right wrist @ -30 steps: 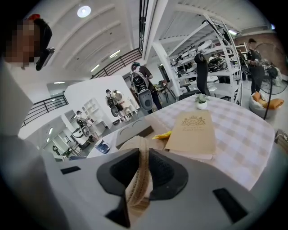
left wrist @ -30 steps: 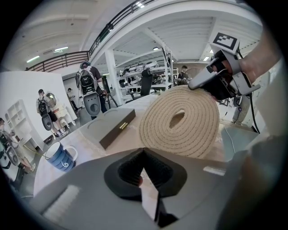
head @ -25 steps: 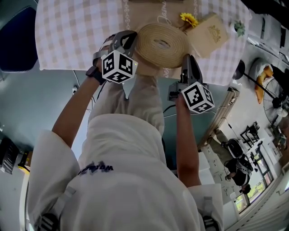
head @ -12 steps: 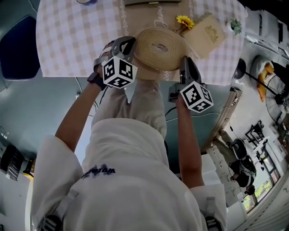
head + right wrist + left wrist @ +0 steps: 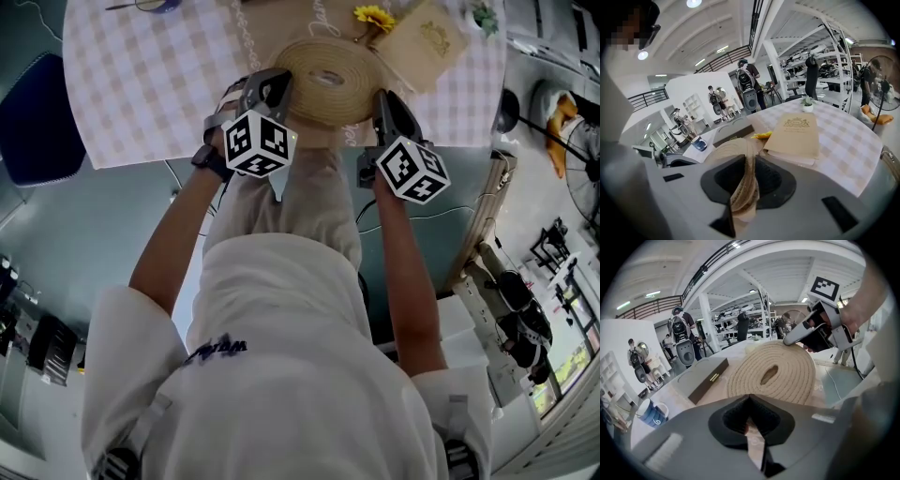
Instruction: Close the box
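Counter (image 5: 122, 112) under a beige-and-white checked cloth (image 5: 178, 56), on it a tan crested book (image 5: 433, 33), a yellow flower (image 5: 373, 15), a small potted plant (image 5: 807, 104), a dark flat box (image 5: 707, 379), a blue mug (image 5: 652, 411) near the edge

A large open hall, set up as a lab or workshop, is shown. A white vaulted ceiling (image 5: 717, 23) with lamps is seen at the top of the right gripper view, a railed gallery (image 5: 724, 58) beneath it and tall metal shelving (image 5: 829, 51) at upper right. A person (image 5: 678, 329) wearing a backpack rig is seen at upper left of the left gripper view.
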The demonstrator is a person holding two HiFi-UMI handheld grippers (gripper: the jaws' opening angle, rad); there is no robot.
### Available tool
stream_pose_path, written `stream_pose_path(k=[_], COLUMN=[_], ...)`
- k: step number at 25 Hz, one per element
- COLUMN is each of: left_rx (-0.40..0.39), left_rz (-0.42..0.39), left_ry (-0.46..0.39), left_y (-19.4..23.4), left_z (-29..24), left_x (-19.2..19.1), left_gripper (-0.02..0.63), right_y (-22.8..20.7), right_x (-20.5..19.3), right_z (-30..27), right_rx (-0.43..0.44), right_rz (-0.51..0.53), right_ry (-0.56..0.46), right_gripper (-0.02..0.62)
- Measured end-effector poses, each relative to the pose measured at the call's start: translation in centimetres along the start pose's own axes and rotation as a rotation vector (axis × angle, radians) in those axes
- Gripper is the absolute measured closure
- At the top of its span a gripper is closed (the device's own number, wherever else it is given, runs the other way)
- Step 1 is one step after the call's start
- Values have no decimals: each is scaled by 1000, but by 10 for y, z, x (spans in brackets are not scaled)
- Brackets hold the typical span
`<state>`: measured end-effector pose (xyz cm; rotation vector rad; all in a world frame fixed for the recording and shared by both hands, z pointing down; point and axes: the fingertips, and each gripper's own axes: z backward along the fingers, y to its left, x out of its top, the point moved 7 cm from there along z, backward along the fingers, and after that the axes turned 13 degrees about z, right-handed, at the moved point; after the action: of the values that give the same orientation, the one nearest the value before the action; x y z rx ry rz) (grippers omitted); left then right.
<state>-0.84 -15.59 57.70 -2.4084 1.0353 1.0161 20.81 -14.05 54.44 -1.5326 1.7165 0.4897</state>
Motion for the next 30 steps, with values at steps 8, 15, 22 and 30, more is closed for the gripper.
stream_pose_path(k=[8, 15, 22, 30], left_rx=[-31, -25, -30, -41], left_rz=[9, 5, 6, 23], left_ry=[0, -5, 0, 2], left_y=[0, -1, -1, 1], left_z=[-2, -3, -4, -5], left_x=[-1, -1, 0, 0], left_gripper=[604, 604, 604, 604], right_y=[-3, -4, -7, -10], right_x=[-7, -12, -19, -23], right_z=[-7, -11, -19, -26], right_rx=[-12, -33, -41, -40], right_rz=[31, 97, 125, 122], right_ry=[30, 79, 131, 173], right_gripper=[523, 522, 522, 522])
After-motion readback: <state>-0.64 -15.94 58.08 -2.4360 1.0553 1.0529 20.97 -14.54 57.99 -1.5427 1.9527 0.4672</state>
